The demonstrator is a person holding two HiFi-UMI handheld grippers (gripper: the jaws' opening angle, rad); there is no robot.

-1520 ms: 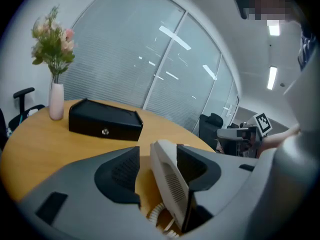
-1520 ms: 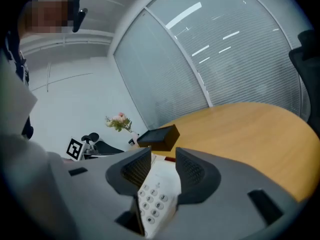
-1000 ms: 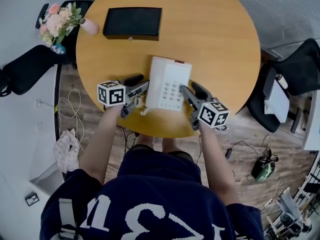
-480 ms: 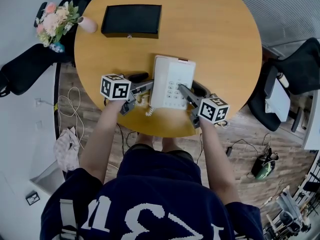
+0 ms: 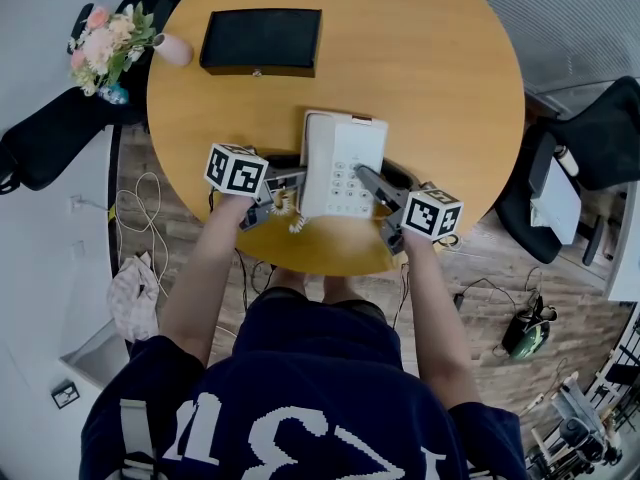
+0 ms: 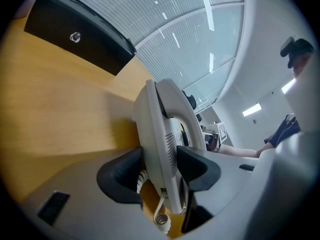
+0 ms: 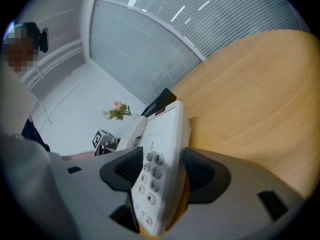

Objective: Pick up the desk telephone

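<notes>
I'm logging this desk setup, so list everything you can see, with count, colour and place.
table: one, light wood, round, centre
desk telephone: one, white, table's near edge, between both tools
box: one, black, table's far side
flowers: one bunch, pink and white, off table's far left
chairs: two, black, left and right of table
left tool: one, grey, jaws just closing, clamped on telephone's handset side
right tool: one, grey, jaws just opening, straddling telephone's keypad side, not gripping

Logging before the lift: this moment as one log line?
left claw: jaws just closing, gripping desk telephone at handset edge | right claw: jaws just opening, astride keypad edge, not clamped
</notes>
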